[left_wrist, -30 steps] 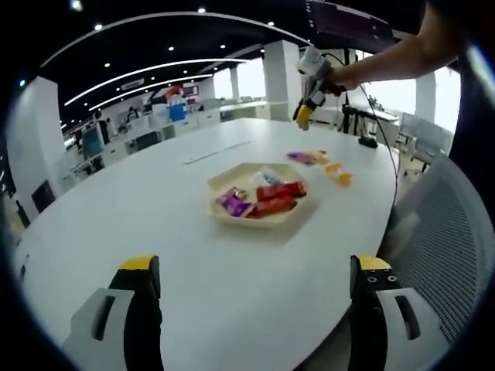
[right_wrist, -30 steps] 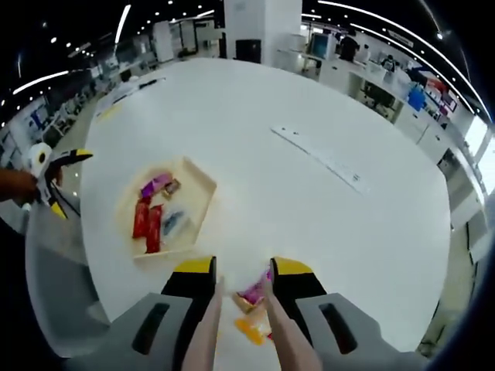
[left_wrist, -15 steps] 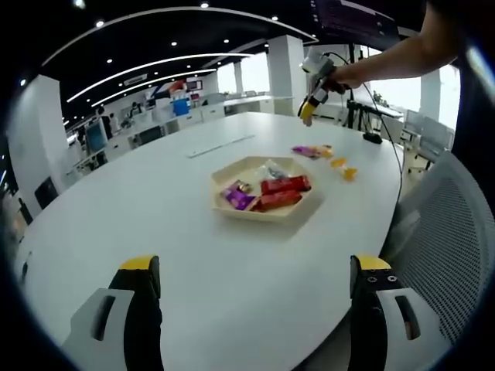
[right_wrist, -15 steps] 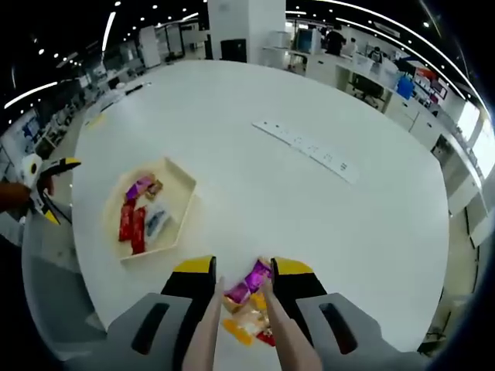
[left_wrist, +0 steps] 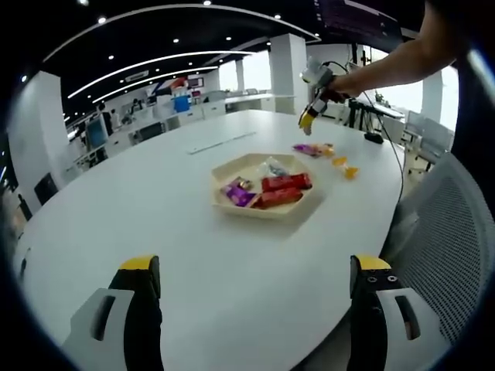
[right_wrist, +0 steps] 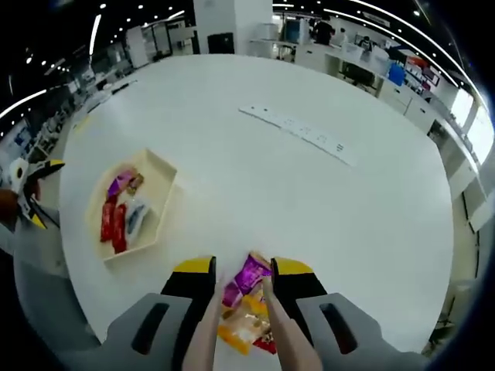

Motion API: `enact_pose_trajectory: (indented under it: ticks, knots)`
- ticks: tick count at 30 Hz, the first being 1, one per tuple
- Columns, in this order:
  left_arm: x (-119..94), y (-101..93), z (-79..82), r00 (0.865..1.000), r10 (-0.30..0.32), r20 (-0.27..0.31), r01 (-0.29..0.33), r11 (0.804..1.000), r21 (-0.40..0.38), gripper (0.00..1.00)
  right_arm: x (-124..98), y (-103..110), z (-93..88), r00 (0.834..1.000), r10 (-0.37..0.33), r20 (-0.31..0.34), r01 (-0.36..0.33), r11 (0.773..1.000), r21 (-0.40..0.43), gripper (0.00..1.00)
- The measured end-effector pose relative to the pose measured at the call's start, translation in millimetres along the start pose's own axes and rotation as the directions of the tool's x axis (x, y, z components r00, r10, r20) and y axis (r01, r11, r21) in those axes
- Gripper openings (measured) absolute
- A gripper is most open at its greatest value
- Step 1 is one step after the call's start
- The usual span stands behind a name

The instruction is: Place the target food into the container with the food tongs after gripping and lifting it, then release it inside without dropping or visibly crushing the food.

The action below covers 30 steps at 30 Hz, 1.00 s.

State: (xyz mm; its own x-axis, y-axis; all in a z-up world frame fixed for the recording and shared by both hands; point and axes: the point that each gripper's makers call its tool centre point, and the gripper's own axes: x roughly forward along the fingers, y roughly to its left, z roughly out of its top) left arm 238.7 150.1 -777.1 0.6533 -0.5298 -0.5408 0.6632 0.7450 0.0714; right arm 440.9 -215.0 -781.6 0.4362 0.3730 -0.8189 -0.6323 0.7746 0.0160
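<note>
- Right gripper (right_wrist: pixel 243 280): pressed on beige food tongs (right_wrist: pixel 272 332), we find, tips apart over purple-wrapped snack (right_wrist: pixel 244 279) on white tabletop (right_wrist: pixel 309 201).
- Beige hexagonal tray (right_wrist: pixel 157 202): well apart.
- Left gripper (left_wrist: pixel 255 274): spread.
- Labels: unreadable.

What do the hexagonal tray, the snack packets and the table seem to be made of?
Tray: looks like matte cream plastic or moulded pulp, uniform and glare-free. Snack packets: probably glossy plastic film, crinkled and brightly printed. Table: smooth white laminate-like top, with soft sheen from the ceiling lights.
</note>
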Motion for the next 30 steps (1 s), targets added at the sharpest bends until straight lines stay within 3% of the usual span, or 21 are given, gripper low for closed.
enact_pose_trajectory:
  ticks: [18,30]
  knots:
    - [2.6,-1.0,-4.2,1.0,-0.013,-0.016,0.012,1.0,-0.02,0.99,22.3,-9.1,-12.3,0.999,-0.029,-0.014,0.031,0.992,0.119,0.27]
    - [2.8,0.1,-5.8,1.0,-0.011,-0.02,0.011,1.0,-0.029,0.99,36.1,-5.3,-22.8,0.999,-0.026,-0.035,0.03,0.993,0.118,0.28]
